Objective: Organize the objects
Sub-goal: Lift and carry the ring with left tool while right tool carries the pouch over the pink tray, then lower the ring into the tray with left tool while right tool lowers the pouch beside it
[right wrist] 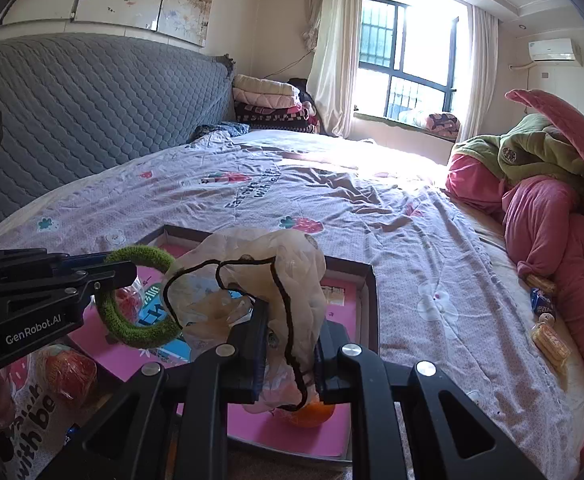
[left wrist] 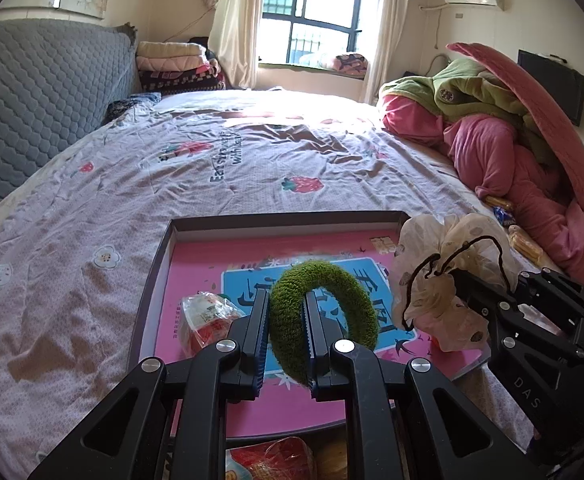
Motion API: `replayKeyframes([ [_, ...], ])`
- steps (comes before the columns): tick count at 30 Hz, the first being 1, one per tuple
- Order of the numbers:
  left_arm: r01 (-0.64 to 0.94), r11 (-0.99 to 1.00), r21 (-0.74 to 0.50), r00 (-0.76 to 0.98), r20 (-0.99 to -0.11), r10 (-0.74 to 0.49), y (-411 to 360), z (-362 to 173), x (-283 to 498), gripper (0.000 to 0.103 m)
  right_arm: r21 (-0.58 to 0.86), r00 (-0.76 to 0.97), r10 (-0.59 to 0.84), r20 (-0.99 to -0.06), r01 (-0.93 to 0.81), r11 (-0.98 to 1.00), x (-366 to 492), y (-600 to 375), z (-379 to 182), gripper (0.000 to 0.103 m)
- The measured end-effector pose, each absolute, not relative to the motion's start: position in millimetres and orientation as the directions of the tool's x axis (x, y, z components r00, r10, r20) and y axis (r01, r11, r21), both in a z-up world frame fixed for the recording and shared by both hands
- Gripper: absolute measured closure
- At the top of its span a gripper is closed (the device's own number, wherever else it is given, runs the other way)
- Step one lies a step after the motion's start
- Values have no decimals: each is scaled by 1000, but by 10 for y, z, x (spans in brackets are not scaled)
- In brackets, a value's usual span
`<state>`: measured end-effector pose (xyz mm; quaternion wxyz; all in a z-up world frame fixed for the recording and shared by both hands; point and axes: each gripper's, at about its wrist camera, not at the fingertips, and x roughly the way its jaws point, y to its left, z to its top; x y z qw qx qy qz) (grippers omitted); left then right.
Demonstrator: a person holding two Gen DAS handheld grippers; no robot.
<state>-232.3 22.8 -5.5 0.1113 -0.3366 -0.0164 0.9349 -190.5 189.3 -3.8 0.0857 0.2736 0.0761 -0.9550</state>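
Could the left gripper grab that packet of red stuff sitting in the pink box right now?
Probably not yet. The left gripper is shut on the green fuzzy ring, so its jaws are occupied. The red packet lies uncovered just beside it in the box; nothing else blocks it.

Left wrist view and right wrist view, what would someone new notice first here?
The fuzzy green ring, pinched in the left gripper above the pink-lined box on the bed. Beside it, the right gripper clamps a sheer cream scrunchie with dark trim. A pink and green bedding heap fills the bed's right side.
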Motion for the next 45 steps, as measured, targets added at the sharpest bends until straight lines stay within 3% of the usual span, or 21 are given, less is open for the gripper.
replayKeyframes([
  [15,-223,-969,-105,-705,-669,235,335,-226,-2362,87,-134,-783,-122,-610,253,-958,-1921,1718,-312,84],
  [45,-226,-972,-65,-626,-755,196,417,-437,-2435,87,-102,-748,-110,-655,232,-967,-1964,1779,-423,84],
])
